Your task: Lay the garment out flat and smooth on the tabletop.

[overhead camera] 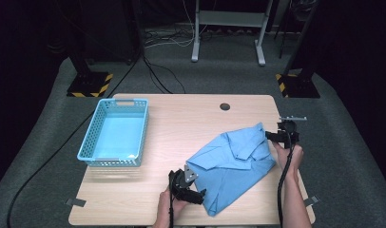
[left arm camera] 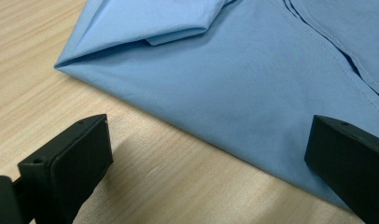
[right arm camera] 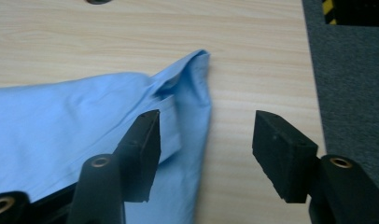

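The folded blue shirt [overhead camera: 234, 164] lies on the surface [overhead camera: 181, 118], toward four o'clock from its middle, collar end pointing to about one o'clock. Your right gripper [overhead camera: 272, 136] sits at that collar corner, fingers [right arm camera: 143, 149] parted, one resting over the cloth edge and nothing pinched. Your left gripper [overhead camera: 195, 194] waits at the shirt's seven o'clock corner, fingers [left arm camera: 71, 163] spread wide and straddling the hem. Slide each lower finger under every layer before you close, then lift both ends together toward the blue basket [overhead camera: 116, 133] at nine o'clock.
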Demonstrator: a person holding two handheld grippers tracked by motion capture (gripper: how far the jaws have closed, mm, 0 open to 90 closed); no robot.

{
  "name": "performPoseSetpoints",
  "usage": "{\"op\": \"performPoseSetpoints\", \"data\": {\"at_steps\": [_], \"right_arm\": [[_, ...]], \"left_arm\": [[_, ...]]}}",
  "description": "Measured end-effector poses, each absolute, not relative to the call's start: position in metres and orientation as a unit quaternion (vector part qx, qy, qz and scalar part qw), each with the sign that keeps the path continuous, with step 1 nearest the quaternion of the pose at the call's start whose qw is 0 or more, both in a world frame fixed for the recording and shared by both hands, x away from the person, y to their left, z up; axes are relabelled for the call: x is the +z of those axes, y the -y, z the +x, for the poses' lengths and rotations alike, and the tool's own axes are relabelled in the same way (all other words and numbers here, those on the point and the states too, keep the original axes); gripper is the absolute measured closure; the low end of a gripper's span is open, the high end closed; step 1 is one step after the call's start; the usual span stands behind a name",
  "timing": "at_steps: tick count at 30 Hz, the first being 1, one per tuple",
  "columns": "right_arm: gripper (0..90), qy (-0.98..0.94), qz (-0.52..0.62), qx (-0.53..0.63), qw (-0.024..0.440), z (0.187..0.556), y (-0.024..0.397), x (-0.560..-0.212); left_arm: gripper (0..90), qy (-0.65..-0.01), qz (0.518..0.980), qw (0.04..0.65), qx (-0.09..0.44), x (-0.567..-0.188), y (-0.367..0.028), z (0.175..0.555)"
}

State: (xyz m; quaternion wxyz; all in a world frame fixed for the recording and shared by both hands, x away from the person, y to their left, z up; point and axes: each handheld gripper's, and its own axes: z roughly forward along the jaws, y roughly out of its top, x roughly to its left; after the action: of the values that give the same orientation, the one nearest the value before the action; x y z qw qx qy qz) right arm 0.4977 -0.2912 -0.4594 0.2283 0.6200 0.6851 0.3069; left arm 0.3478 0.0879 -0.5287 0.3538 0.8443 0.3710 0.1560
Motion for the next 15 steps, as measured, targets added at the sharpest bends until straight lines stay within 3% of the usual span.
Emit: {"op": "performPoseSetpoints", "data": {"at_steps": [5, 15], "right_arm": [[23.3, -0.699, 0.599, 0.327, 0.21, 0.473, 0.278, -0.463], [12.2, -0.738, 0.576, 0.311, 0.167, 0.457, 0.248, -0.509]], "left_arm": [[0.3, -0.371, 0.844, 0.353, 0.157, -0.529, -0.088, 0.348], [0.4, -0.382, 0.839, 0.351, 0.161, -0.529, -0.088, 0.344]]}}
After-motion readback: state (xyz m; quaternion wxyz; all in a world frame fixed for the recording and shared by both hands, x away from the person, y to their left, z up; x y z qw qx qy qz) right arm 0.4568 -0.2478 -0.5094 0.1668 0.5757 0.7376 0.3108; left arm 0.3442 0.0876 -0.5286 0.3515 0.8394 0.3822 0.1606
